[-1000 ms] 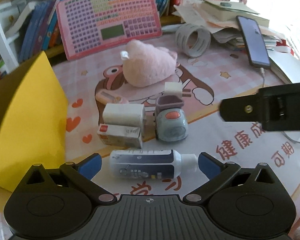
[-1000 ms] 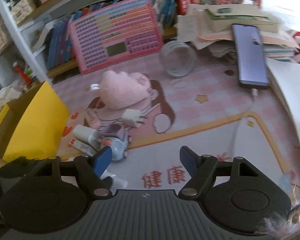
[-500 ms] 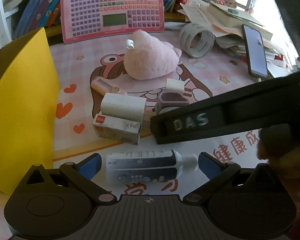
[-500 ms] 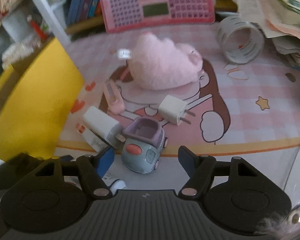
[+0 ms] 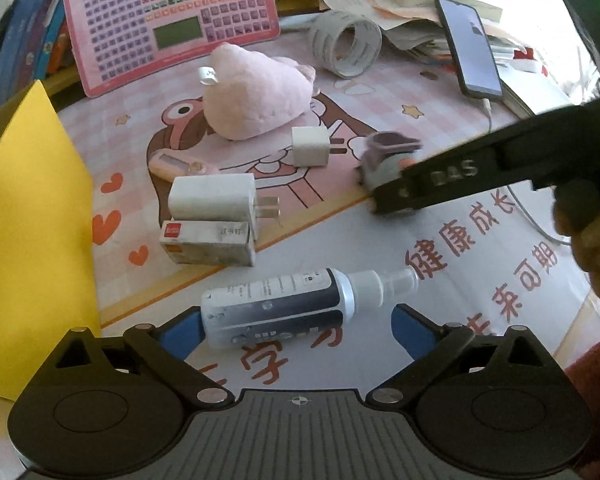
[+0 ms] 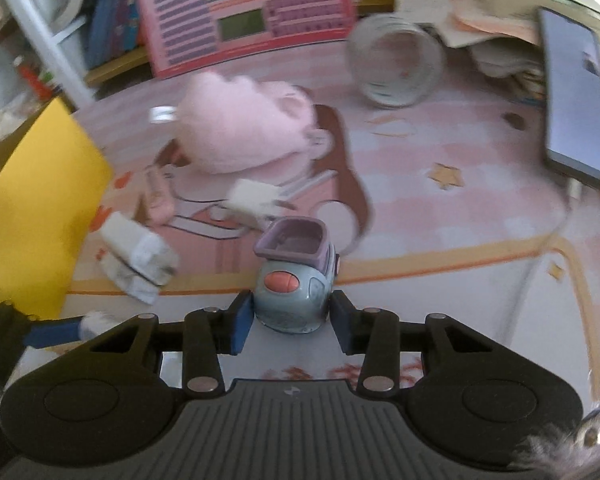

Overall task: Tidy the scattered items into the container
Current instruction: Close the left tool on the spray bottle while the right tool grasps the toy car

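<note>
right claw [image 6: 292,322] dropped toward counter [image 6: 440,292], now clamped on toy car [image 6: 294,294] near mat's orange border. left claw [image 5: 296,326] apart, straddling spray bottle [image 5: 284,306]; yellow box [image 5: 32,216] at left.

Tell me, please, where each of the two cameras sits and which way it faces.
Left wrist: on the left tongs, looking down at a spray bottle between its open fingers; the right tongs and a hand cross the right.
Right wrist: on the right tongs, shut on a toy car.
Shared: toy car, pink plush, yellow container.
</note>
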Tool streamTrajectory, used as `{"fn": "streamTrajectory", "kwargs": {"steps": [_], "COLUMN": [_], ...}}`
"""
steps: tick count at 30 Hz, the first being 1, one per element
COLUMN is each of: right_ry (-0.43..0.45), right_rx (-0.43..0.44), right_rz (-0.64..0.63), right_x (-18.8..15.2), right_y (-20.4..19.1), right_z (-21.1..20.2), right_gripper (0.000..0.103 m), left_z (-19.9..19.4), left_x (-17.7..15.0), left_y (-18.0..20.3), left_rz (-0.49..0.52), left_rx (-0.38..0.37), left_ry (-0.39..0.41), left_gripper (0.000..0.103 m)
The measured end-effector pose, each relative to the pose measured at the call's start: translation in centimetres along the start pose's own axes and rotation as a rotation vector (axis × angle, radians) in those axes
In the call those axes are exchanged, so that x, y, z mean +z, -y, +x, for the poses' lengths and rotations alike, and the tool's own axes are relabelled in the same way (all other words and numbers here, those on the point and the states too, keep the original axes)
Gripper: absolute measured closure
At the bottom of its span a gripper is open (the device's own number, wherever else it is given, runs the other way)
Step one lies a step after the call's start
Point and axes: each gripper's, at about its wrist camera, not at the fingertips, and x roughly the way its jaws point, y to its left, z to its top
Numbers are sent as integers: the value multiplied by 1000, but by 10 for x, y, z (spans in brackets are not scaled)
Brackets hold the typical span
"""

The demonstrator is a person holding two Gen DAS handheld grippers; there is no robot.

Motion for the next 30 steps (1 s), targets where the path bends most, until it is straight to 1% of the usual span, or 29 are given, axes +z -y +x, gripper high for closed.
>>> {"fn": "streamTrajectory", "kwargs": {"steps": [4,7,8,11,12,16,18,19,20,22,23,24,27,30], "right_ry": [0,3,4,12,13,14,13,13,13,11,9,10,13,18], "right_rx": [-9,-6,-5,-10,-14,-19,-17,-16,-17,-16,-14,-14,-20,-28], "right_rz": [9,4,4,3,0,-11,-19,-22,-25,-31,-31,-33,-40,-52], "right_x": [-3,-3,-3,-1,-1,1,3,3,3,3,2,1,2,3], "right_y": [4,3,3,2,2,1,1,1,2,3,3,4,3,1], "right_z": [-4,-3,-3,0,1,7,8,8,8,7,6,6,6,8], "right_gripper": [63,62,61,59,59,56,55,56,58,60,60,60,60,59], "left_z": [-6,-14,-16,-18,-17,-1,7,10,12,10,9,8,5,7], "left_x": [1,1,0,2,3,10,11,11,11,8,7,6,3,5], "left_y": [0,0,1,2,1,4,8,10,13,16,18,19,24,28], "left_rz": [30,78,101,157,168,218,229,231,239,251,248,240,243,252], "left_rx": [-19,-22,-1,108,114,90,61,50,50,26,3,-21,-66,-71], "left_ry": [-24,-23,-16,13,17,23,7,-3,-11,-29,-47,-64,-74,-70], "left_gripper": [5,5,5,4,4,6,16,18,24,37,48,52,52,50]}}
